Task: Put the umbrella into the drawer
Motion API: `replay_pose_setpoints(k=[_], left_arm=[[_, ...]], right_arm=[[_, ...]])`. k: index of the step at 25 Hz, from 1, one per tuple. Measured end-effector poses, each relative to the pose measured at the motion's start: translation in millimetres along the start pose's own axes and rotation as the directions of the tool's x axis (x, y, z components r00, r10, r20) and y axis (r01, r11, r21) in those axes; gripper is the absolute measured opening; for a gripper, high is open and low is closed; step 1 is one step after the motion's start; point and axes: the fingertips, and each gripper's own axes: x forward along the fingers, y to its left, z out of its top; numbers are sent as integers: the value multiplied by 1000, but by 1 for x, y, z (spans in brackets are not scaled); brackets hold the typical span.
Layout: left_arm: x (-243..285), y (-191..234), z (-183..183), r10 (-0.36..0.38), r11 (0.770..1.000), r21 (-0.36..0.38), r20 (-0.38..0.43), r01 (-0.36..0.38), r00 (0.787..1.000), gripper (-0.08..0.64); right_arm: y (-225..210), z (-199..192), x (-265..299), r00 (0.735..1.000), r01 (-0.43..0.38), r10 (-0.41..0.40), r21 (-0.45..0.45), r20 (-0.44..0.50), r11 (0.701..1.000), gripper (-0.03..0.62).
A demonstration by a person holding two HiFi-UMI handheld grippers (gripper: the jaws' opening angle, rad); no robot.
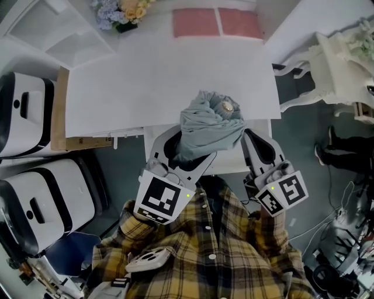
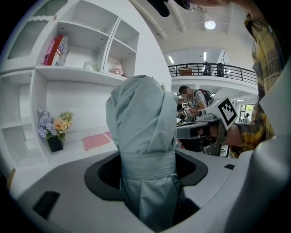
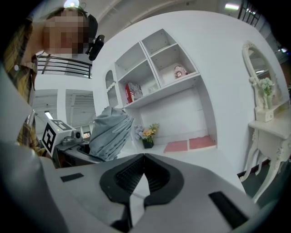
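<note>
A folded grey-blue umbrella (image 1: 207,124) stands upright in my left gripper (image 1: 186,150), which is shut on its lower part below the strap. In the left gripper view the umbrella (image 2: 141,132) fills the gap between the jaws of that gripper (image 2: 148,175). My right gripper (image 1: 252,143) is just right of the umbrella, shut and holding nothing; its jaws (image 3: 142,175) meet with no gap. Under both grippers a white drawer (image 1: 149,135) seems pulled out from the white desk (image 1: 163,76). The umbrella (image 3: 109,134) also shows at the left of the right gripper view.
A flower pot (image 1: 123,11) and two pink pads (image 1: 216,22) lie at the desk's far edge. White rounded cases (image 1: 26,111) stand on the left. A white ornate side table (image 1: 339,64) is on the right. Wall shelves (image 2: 86,50) rise behind the desk.
</note>
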Motion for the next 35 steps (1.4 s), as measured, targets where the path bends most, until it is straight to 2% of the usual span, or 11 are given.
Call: replay_pose_setpoints(k=[6,14,18,27,35], left_arm=[[26,-8,-19,-43,998,37,-70,45,997,316],[54,-33,-53,-128,991,22,-153,133,980,316],[64,-45,-70,-166,984,36,-196,176,966,316],[85,-45,-110,-185,973,78,-293,216,938,316],[106,-51,-163,-209,959,101,-385,266,899,316]], right_arm=[[-18,-17,-7,999,22,-21,34,-27,999,17],[-35,-54,-22,995,55,-46,94,-90,994,17],[-40,-72,-28,991,74,-59,121,-119,990,17],[-49,-107,-40,980,119,-87,181,-177,976,17],[-58,-133,-43,969,152,-108,195,-222,969,17]])
